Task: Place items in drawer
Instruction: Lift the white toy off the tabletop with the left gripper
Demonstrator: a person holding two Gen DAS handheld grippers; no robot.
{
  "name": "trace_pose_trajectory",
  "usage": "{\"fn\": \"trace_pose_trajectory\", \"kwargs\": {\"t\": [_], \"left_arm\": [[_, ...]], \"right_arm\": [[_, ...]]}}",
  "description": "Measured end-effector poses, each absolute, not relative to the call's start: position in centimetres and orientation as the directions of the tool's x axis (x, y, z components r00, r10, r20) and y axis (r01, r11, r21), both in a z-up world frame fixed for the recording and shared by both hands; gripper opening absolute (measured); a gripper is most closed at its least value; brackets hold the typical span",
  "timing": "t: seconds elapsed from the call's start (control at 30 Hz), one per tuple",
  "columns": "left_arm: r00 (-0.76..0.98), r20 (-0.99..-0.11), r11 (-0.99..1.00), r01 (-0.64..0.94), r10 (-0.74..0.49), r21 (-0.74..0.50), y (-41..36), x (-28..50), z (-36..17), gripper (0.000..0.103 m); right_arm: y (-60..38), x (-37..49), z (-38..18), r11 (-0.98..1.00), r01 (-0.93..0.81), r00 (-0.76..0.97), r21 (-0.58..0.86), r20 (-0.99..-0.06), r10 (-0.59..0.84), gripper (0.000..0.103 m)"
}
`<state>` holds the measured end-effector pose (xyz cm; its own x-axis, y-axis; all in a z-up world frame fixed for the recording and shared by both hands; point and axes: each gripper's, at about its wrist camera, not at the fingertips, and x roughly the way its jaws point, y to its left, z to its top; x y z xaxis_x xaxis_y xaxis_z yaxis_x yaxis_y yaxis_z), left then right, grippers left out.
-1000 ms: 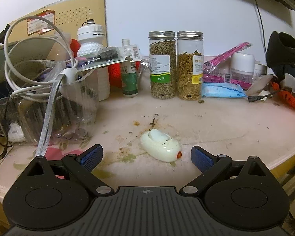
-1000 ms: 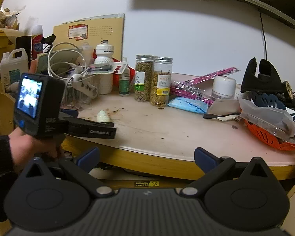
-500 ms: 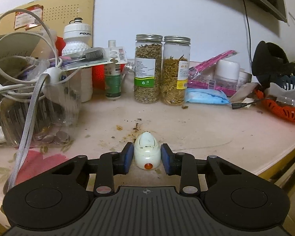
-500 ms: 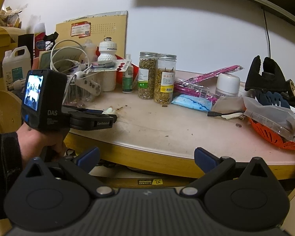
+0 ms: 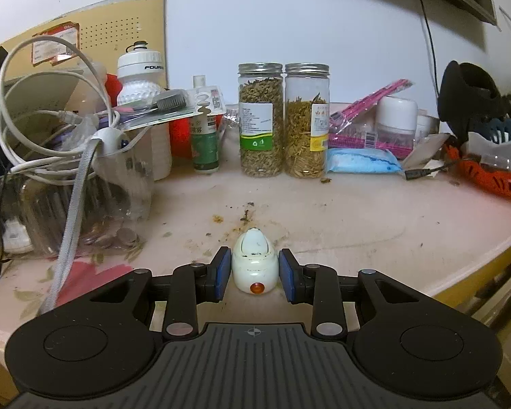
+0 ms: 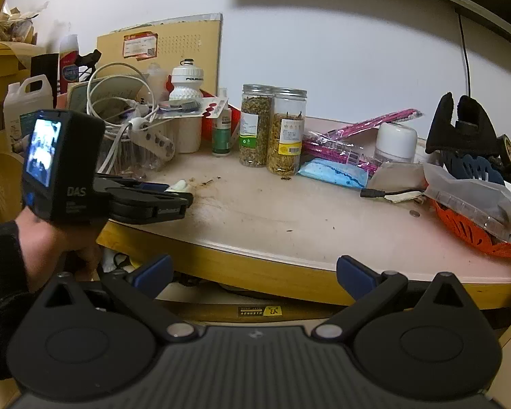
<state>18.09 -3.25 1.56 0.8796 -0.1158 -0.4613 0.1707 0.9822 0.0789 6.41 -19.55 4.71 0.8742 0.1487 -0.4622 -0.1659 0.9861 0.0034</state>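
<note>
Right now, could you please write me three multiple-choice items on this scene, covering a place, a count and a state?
1. Where is the white device?
A) in an open drawer
B) between the left tongs, on the table
C) on the floor

2. How many metal-lidded glass jars stand side by side?
A) one
B) two
C) four

3. How are the right tongs?
A) shut on a jar
B) shut on a cable
C) open, holding nothing

Answers: 1 B, the blue pads sit against its two sides on the tabletop. 2 B, two lidded jars stand next to each other. 3 C, they are spread wide with nothing between them.
</note>
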Motion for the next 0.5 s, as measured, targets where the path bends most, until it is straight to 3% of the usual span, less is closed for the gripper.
{"fn": "trace_pose_trajectory", "kwargs": {"t": [0.5], "left_arm": [[0.873, -0.483, 0.979, 0.156, -0.074, 0.131, -3.6, 13.5, 3.3, 0.030]], "right_arm": [[-19.7, 6.3, 4.6, 0.987, -0.163, 0.867, 0.016, -0.474, 0.151, 0.102]]}}
